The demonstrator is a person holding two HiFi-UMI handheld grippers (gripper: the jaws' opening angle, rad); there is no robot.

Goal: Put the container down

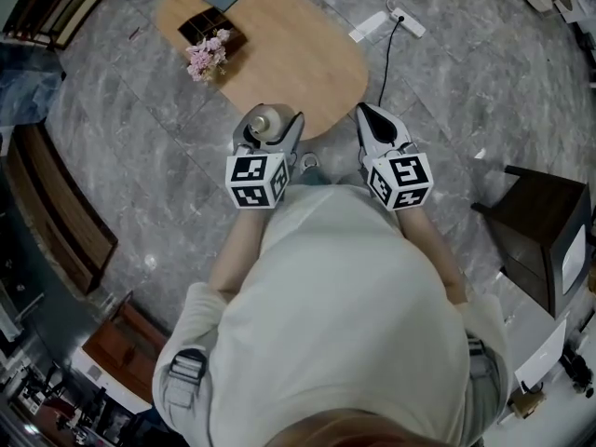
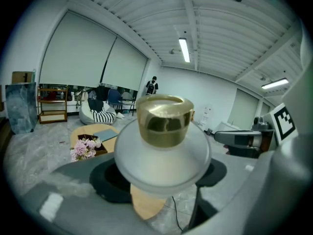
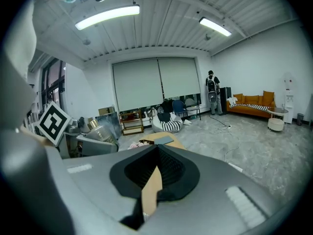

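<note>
Gold and frosted white are filling my left feed: the container [image 2: 164, 155], a squat rounded jar with a matte, milky body and a shiny metallic lid [image 2: 164, 120], is sitting upright between the jaws of the left gripper [image 1: 272, 127]. Those jaws are standing wide and pressing on its broad belly from both sides. I am gripping it at its widest part, I judge, so the smooth curved wall cannot slide down through the dark rubbery pads. It is hanging in the air just beside the near end of the oval wooden table [image 1: 279, 59], not yet resting on anything. The right gripper [image 3: 155, 173] is riding alongside with its ribbed black pads drawn together on nothing, and I am treating it as a spare. Farther along the pale, smooth top, pink flowers [image 1: 207, 56] are lying against a dark compartmented box [image 1: 207, 28], so the bare near end is looking like the easier landing spot.
</note>
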